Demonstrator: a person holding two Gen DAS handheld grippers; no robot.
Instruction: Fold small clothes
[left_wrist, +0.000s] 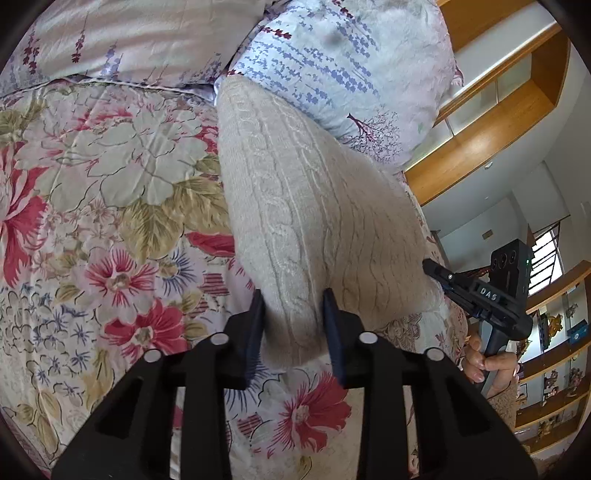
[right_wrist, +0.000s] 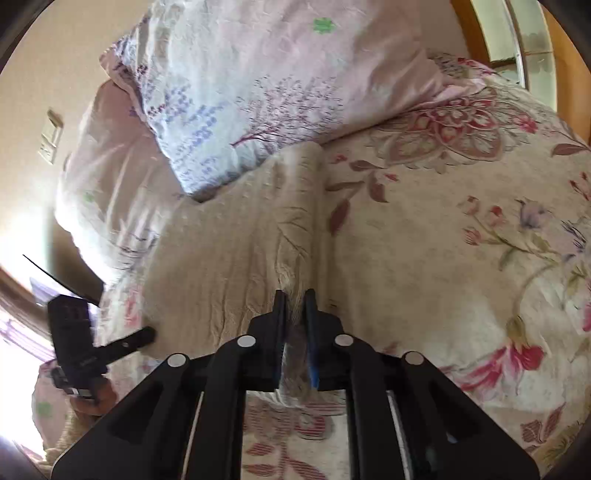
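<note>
A cream cable-knit garment (left_wrist: 303, 206) lies on the floral bedspread (left_wrist: 110, 206), stretching up to the pillows. My left gripper (left_wrist: 293, 299) is shut on the garment's near corner, with cloth bunched between its fingers. My right gripper (right_wrist: 294, 299) is shut on the other near edge of the same garment (right_wrist: 229, 254), a thin fold pinched between its fingers. The right gripper also shows at the right edge of the left wrist view (left_wrist: 430, 266). The left gripper shows at the lower left of the right wrist view (right_wrist: 147, 334). The cloth hangs taut between the two grippers.
Two floral pillows (left_wrist: 332, 66) lie at the head of the bed, touching the garment's far end. Wooden shelves (left_wrist: 491, 122) stand to the right of the bed. A person's hand (left_wrist: 484, 363) holds the right gripper's handle.
</note>
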